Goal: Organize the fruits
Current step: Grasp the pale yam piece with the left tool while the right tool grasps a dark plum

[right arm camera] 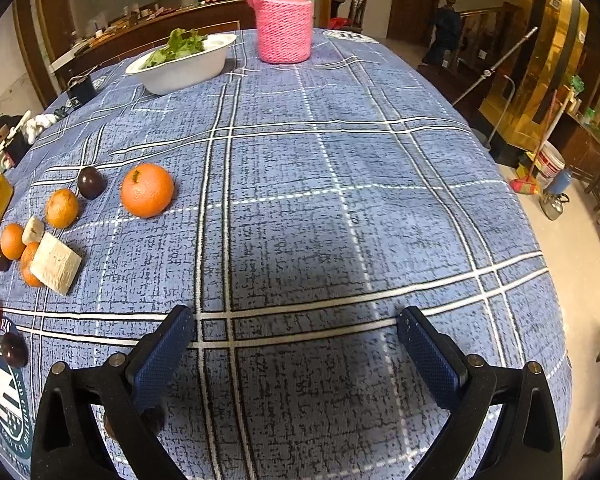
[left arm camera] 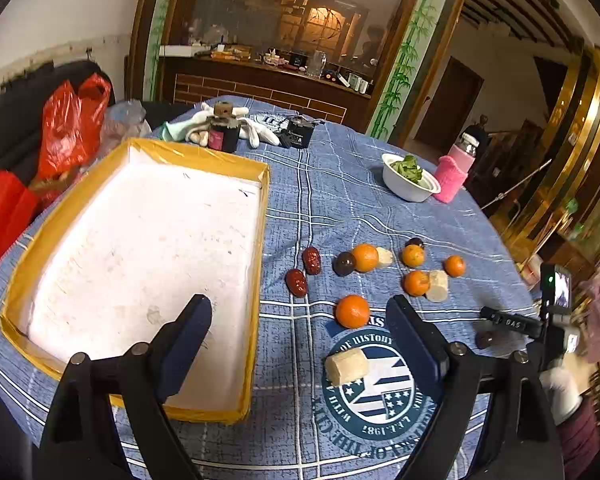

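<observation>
Several oranges (left arm camera: 352,311), two red dates (left arm camera: 311,260), dark plums (left arm camera: 343,263) and pale cut chunks (left arm camera: 347,367) lie scattered on the blue checked tablecloth, right of an empty yellow-rimmed white tray (left arm camera: 265,216). My left gripper (left arm camera: 300,312) is open and empty, above the tray's right edge and the nearest orange. My right gripper (right arm camera: 296,324) is open and empty over bare cloth. In the right wrist view an orange (right arm camera: 147,189), a plum (right arm camera: 91,182) and a pale chunk (right arm camera: 55,263) lie to its left. The right gripper's body also shows in the left wrist view (left arm camera: 512,323).
A white bowl of greens (left arm camera: 409,178) and a pink sleeved bottle (left arm camera: 456,166) stand at the table's far right. Gloves and small dark boxes (left arm camera: 224,130) sit at the back. Red bags (left arm camera: 74,120) lie off the table's left. The table edge curves close on the right.
</observation>
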The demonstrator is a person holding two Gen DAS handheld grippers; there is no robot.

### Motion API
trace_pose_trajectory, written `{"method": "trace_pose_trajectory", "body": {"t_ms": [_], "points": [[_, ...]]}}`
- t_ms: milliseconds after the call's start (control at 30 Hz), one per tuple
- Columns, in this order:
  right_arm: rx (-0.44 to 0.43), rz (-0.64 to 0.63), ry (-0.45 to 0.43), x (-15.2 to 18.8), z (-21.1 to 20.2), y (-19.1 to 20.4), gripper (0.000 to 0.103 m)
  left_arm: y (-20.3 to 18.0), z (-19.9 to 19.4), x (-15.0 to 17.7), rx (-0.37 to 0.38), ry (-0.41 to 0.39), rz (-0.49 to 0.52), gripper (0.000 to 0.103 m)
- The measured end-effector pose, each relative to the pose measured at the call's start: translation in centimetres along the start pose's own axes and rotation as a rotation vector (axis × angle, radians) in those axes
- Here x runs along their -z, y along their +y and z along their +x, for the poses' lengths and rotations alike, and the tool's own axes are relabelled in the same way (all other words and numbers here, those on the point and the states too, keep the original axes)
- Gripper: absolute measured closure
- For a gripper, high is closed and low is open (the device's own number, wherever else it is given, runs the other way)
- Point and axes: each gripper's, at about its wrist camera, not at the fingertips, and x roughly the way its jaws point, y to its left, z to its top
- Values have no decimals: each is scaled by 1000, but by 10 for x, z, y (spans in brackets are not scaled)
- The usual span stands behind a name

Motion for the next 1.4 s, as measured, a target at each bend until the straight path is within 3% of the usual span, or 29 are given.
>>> {"method": "trace_pose_trajectory", "body": {"t_ms": [133, 267, 333, 467, 567, 667, 833, 1133, 1167, 1233, 1267, 1333, 1400], "points": [[-30, 52, -85, 10, -30, -8, 8, 7, -11, 1, 10, -31, -12, 15], [-43, 12, -334, 24, -92, 0, 6, 24, -18, -5, -5, -68, -50, 15], [-74, -22, -372, 27, -105, 9, 4, 31, -16, -6, -14, -63, -70, 15], [-249, -60, -260, 30, -98, 28, 4, 26, -3, -1, -6, -14, -45, 15], [-320, -82, -201, 37, -87, 44, 13, 4, 8, 6, 25, 25, 43, 15], [-311, -115, -169, 41, -77, 60, 15, -20, 17, 14, 47, 49, 148, 16], [-287, -145, -151, 54, -71, 61, 15, -58, 42, 34, 63, 116, 345, 32], [-334, -151, -76, 62, -58, 46, 32, -66, 85, 50, 21, 228, 415, 36], [-333, -159, -71, 62, -56, 49, 35, -67, 89, 53, 12, 241, 423, 38], [-334, -176, -57, 61, -53, 54, 41, -69, 93, 55, -22, 248, 442, 55], [-332, -185, -44, 61, -50, 57, 50, -69, 93, 55, -31, 249, 446, 65], [-298, -191, -32, 61, -48, 60, 57, -67, 94, 54, -24, 254, 428, 65], [-282, -189, -40, 61, -49, 60, 71, -63, 92, 53, -10, 249, 399, 65]]}}
